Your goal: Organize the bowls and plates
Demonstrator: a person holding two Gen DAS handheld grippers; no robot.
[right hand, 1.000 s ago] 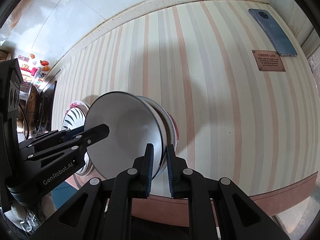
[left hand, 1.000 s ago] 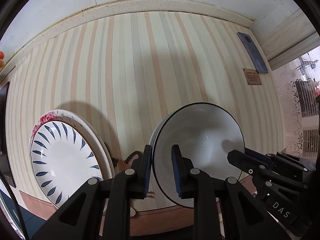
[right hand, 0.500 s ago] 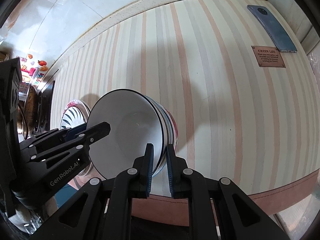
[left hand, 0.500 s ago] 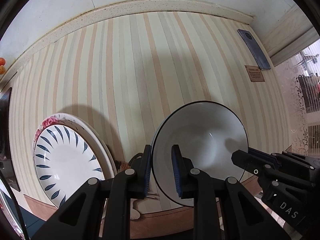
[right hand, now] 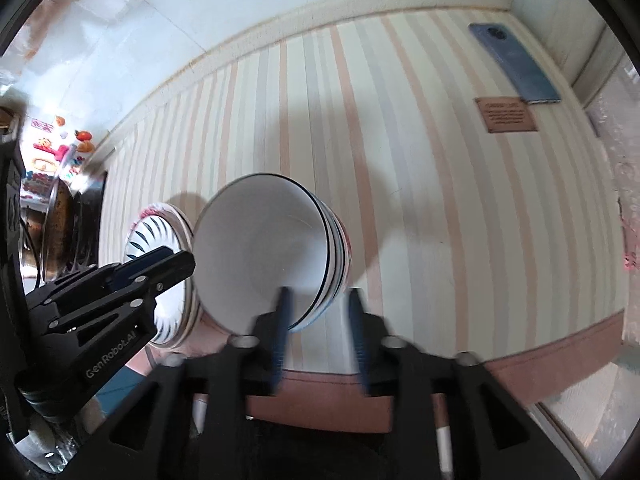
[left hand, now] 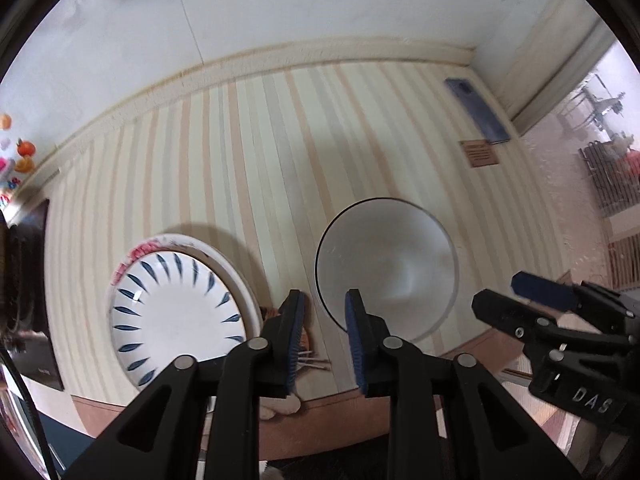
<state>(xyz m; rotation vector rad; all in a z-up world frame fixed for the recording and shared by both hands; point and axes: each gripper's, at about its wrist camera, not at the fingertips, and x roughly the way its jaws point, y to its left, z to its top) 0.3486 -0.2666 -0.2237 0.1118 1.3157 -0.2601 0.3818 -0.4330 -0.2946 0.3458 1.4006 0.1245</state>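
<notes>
The stacked white ceramic bowls with black rims sit on the striped bench; glazed, slippery, breakable, best pinched at the rim. Both grippers' jaws stand apart, empty.

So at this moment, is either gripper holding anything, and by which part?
Nothing is held. The left gripper and right gripper are both open beside the rim of the stacked bowls, with neither clamping it.
</notes>
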